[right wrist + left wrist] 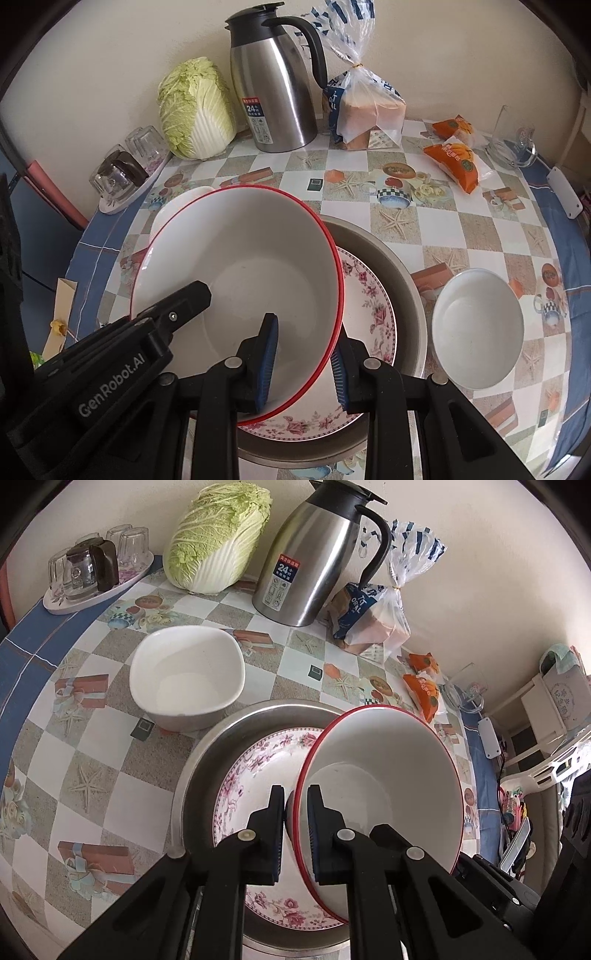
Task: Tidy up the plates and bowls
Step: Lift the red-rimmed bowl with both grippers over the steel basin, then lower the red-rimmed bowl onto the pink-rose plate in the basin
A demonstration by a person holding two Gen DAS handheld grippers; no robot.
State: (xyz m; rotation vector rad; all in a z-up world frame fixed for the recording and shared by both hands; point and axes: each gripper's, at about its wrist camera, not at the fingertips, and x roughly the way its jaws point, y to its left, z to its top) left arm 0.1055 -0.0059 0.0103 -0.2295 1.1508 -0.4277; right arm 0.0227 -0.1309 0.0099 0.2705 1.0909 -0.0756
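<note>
Both grippers on one dish: the red-rimmed bowl, held tilted above the floral plate that sits in the steel basin near the table's front edge. Left gripper clamped tight on the bowl's rim. Right gripper straddles the opposite rim, one pad inside, one outside; whether the outer pad truly presses I cannot tell. Risks as I judge them: the glazed rim could slip from such thin pinches, and the bowl would drop onto the plate and chip both; two hands pulling unevenly could twist it loose; lowered tilted, its edge would strike the plate first. Square white bowl waits beside the basin toward the back wall, small round bowl on the basin's other side. Writing: "GenRobot.AI" on the left gripper's body; "24" on the steel thermos jug label, the rest too small; partial letters on the bread bag, unreadable.
</note>
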